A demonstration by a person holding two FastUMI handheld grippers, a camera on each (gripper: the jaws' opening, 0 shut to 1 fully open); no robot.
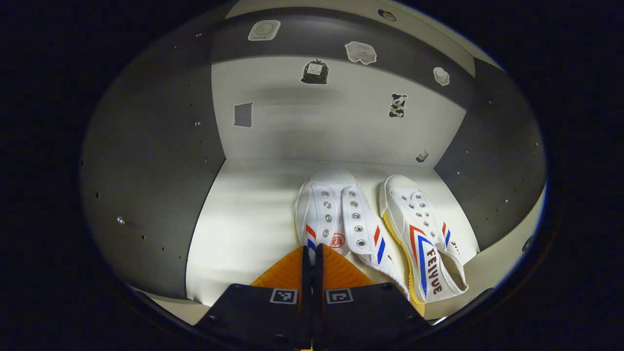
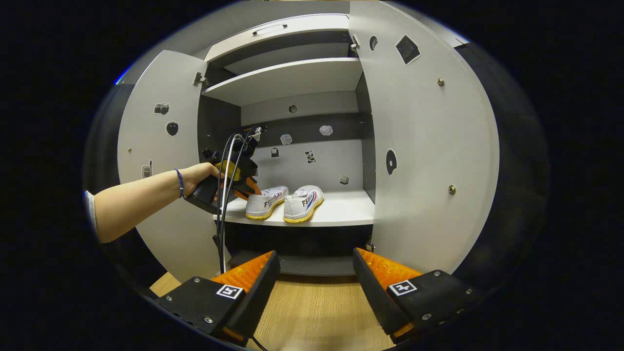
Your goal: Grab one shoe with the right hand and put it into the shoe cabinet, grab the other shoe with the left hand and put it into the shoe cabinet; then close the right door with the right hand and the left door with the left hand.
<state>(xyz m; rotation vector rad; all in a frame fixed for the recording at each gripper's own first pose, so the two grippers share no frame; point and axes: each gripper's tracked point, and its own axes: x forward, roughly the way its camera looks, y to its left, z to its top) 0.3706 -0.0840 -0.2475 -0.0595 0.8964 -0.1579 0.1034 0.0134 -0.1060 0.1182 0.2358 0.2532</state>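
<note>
The left gripper point(image 1: 312, 253) is closed on the heel of one shoe point(image 1: 336, 219); the second shoe point(image 1: 424, 234) lies beside it. The right gripper view adds the cabinet's two open doors point(image 2: 429, 146), both shoes ahead on the shelf point(image 2: 341, 209), right gripper point(image 2: 316, 273) wide, holding nothing.

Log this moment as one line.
shoes: both on shelf | left hand-held gripper: shut on left shoe | right hand-held gripper: open | doors: open
</note>
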